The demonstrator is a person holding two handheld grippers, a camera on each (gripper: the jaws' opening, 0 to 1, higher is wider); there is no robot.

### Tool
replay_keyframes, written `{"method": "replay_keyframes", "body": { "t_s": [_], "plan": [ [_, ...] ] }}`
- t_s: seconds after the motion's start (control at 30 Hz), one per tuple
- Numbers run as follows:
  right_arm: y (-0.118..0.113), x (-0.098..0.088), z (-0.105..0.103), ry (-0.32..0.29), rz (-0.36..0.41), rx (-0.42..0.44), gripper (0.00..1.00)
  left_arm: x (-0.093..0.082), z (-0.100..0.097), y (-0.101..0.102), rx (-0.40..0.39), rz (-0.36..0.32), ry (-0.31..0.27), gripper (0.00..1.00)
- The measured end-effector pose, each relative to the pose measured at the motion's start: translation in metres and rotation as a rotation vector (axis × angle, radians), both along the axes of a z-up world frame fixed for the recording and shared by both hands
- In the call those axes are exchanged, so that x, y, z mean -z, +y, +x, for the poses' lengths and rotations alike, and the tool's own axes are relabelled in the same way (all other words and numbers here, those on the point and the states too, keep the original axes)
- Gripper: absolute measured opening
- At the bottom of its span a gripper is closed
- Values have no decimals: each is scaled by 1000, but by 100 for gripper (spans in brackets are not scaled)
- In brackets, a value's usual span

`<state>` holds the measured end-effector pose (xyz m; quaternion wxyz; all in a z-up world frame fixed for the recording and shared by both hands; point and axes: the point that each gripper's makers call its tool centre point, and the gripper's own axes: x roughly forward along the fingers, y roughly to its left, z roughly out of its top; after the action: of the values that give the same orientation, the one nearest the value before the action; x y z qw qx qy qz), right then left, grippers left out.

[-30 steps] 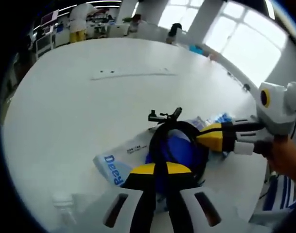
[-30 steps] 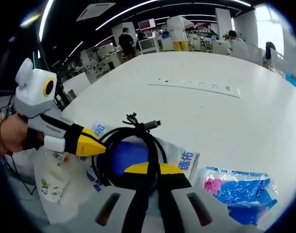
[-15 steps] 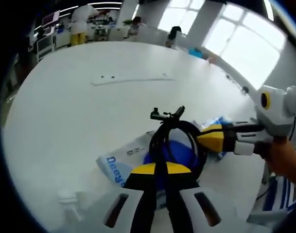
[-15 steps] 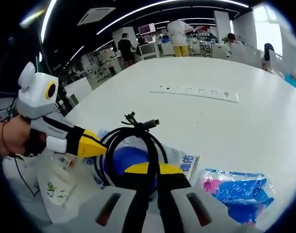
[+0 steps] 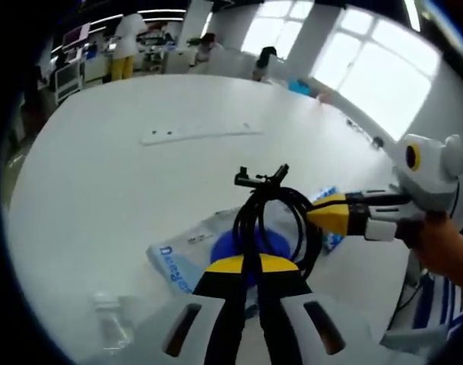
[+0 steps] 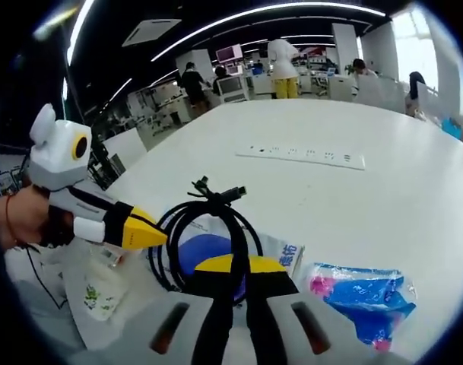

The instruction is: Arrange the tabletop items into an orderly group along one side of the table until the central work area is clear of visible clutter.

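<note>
Left gripper view is showing a coiled black cable (image 5: 273, 217) with its plug ends sticking up, raised just above the round white table (image 5: 102, 175); the left tool (image 5: 246, 268) is clamping the near side of the coil between closed jaws, while the right tool (image 5: 334, 214), coming in from the right, is pinching the coil's far side with its yellow tip. Under the coil a white plastic packet with blue lettering (image 5: 187, 255) and a round blue patch is lying on the table, and a small clear plastic bottle (image 5: 111, 323) is sitting near the table edge. Right gripper view is showing the same cable (image 6: 204, 228) gripped by the right tool (image 6: 233, 274), jaws shut on it, with the left tool (image 6: 140, 230) holding the other side. This view is adding a crinkled blue and pink wrapper (image 6: 362, 295) just beside the packet and a clear bag with green print (image 6: 102, 293) under the left tool, which the other view is hiding. A long white power strip (image 6: 303, 155) is lying well apart, toward the table's middle. The items are sitting close together near one edge, so the grouping seems well under way; the cable is not yet set down.
</note>
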<state>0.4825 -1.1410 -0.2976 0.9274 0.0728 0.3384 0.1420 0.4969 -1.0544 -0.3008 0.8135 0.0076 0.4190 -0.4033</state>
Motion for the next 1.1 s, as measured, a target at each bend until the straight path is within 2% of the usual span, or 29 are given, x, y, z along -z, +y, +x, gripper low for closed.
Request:
{"method": "replay_keyframes", "body": {
  "t_s": [0.53,1.1],
  "plan": [
    [-11,-23,-32,-36,5,36,1,-18,-26,-12,34,-16,-19,0],
    [-28,-32,-88,-23,17,103,0,-26,-73,-32,102,-13,-6,0]
  ]
}}
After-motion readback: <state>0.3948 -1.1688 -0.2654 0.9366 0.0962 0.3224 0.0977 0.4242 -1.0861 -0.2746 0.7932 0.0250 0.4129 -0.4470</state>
